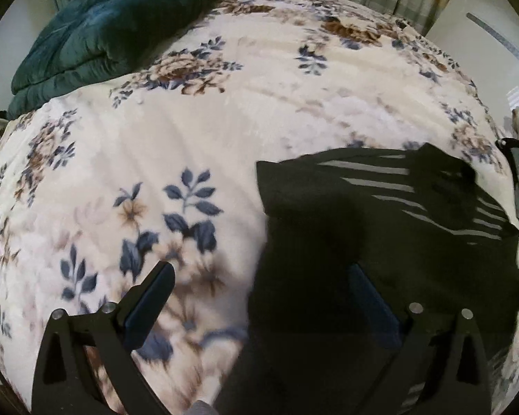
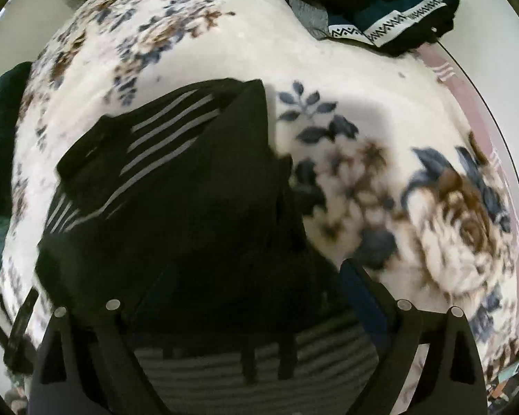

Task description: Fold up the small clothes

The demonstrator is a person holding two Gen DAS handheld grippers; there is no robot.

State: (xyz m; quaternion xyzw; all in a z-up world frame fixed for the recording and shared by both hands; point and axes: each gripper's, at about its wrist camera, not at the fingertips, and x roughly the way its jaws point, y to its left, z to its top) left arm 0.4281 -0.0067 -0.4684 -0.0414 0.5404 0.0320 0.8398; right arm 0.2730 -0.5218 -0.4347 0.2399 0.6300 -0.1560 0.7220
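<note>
left wrist view: the left gripper [image 1: 259, 276] hovers agape, holding nothing, over the black striped garment [image 1: 380, 214] at lower right of the floral blanket [image 1: 190, 121], one side already folded. right wrist view: the right gripper [image 2: 256, 269] is spread and empty; only here, a clothes pile [image 2: 380, 7] waits at upper right.

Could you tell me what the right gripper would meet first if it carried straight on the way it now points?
Most likely the black striped garment: the right gripper is open, and the dark fabric fills the space between its fingers. Depth is unclear, so contact may be immediate.
</note>
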